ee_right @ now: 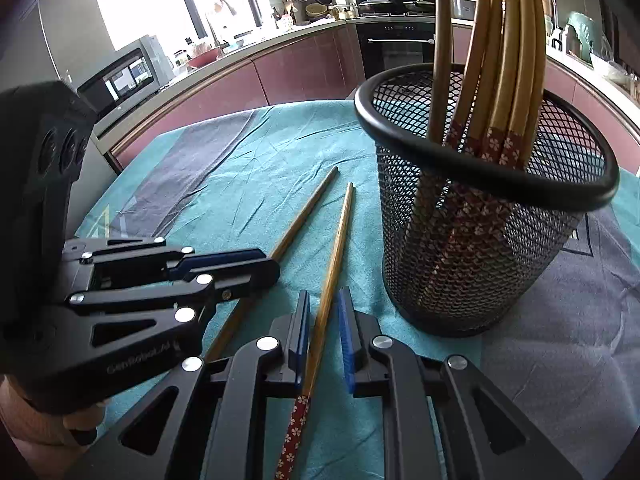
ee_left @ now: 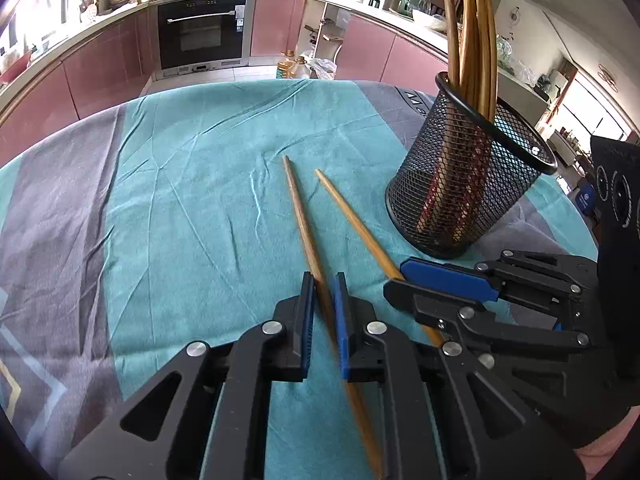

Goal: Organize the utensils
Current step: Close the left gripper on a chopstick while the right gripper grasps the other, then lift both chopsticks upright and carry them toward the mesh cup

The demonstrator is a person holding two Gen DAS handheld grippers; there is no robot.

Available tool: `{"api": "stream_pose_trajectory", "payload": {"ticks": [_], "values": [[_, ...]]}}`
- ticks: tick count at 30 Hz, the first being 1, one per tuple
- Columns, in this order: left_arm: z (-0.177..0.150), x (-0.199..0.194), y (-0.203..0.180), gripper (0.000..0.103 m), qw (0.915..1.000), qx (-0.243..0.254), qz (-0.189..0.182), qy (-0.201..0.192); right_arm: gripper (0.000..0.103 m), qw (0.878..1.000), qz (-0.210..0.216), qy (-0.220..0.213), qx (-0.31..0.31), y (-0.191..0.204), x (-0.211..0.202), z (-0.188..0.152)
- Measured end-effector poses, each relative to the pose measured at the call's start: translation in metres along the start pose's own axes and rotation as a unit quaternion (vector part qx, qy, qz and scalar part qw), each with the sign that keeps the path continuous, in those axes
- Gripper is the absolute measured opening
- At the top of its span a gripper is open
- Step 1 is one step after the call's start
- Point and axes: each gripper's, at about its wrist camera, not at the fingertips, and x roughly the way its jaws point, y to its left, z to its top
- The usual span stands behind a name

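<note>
Nearest to us, our left tongs [ee_left: 322,280] straddle one chopstick [ee_left: 304,224] on the teal cloth [ee_left: 192,200] of the tabletop. The blue pads sit narrow on either side of the shaft, and it looks as if a thin gap remains, so we judge this chopstick bracketed rather than gripped. Our right tongs [ee_right: 323,300] do the same with the other chopstick [ee_right: 334,252], the one with the red flowered end. The pads stand close beside it, with a sliver of cloth showing between pad and wood, and nothing is lifted. Both chopsticks lie flat on the cloth, nearly side by side, tips pointing away from us.

Just past their tips, off to the right, the black mesh cup [ee_right: 472,248] stands upright on the cloth. It holds a bundle of chopsticks [ee_right: 504,64], flowered ends down and plain ends fanning out above the rim.

We judge the job mostly done: the bundle is in the cup, and only these two are left to close on, lift and drop in. Behind it all runs the kitchen counter with the oven [ee_left: 202,32].
</note>
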Motion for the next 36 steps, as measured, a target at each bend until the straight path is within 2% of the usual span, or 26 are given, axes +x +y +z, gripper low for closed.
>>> {"api": "stream_pose_trajectory", "payload": {"ticks": [2, 7, 11, 15, 17, 20, 24, 25, 28, 30, 32, 36], "values": [[-0.004, -0.002, 0.002, 0.010, 0.9999, -0.010, -0.004, 0.000, 0.008, 1.000, 0.005, 0.000, 0.005, -0.001, 0.000, -0.001], [-0.023, -0.013, 0.003, 0.009, 0.9995, -0.028, -0.010, -0.001, 0.006, 1.000, 0.019, -0.003, 0.024, -0.008, -0.009, -0.009], [-0.038, -0.022, 0.001, 0.008, 0.9995, -0.030, -0.006, -0.001, 0.006, 1.000, 0.024, 0.000, 0.016, -0.003, -0.017, -0.016], [-0.044, -0.025, 0.000, 0.009, 0.9998, -0.019, 0.002, -0.002, 0.013, 1.000, 0.004, 0.005, -0.011, 0.006, -0.018, -0.018], [-0.043, -0.025, 0.001, 0.011, 0.9998, -0.015, 0.012, -0.005, 0.023, 1.000, -0.002, 0.005, -0.019, 0.008, -0.016, -0.016], [-0.038, -0.022, -0.001, 0.015, 0.9997, -0.008, 0.022, -0.008, 0.024, 0.999, -0.024, -0.001, -0.034, 0.011, -0.011, -0.013], [-0.037, -0.019, -0.002, 0.016, 0.9995, 0.000, 0.029, -0.010, 0.024, 0.999, -0.032, -0.001, -0.043, 0.010, -0.004, -0.007], [-0.036, -0.018, -0.002, 0.016, 0.9995, 0.000, 0.030, -0.010, 0.023, 0.999, -0.032, -0.001, -0.044, 0.010, -0.003, -0.006], [-0.030, -0.014, -0.002, 0.016, 0.9994, 0.003, 0.033, -0.010, 0.008, 0.999, -0.028, -0.001, -0.037, 0.007, -0.001, -0.003], [-0.029, -0.013, -0.003, 0.015, 0.9994, 0.002, 0.034, -0.011, 0.006, 0.999, -0.019, -0.001, -0.027, 0.002, -0.001, -0.002], [-0.028, -0.012, -0.002, 0.008, 0.9994, -0.002, 0.032, -0.010, 0.006, 1.000, -0.013, -0.002, -0.020, -0.001, -0.002, -0.003], [-0.029, -0.014, -0.001, 0.008, 0.9995, -0.011, 0.028, -0.013, 0.005, 1.000, -0.005, -0.006, -0.011, -0.004, -0.006, -0.004]]}}
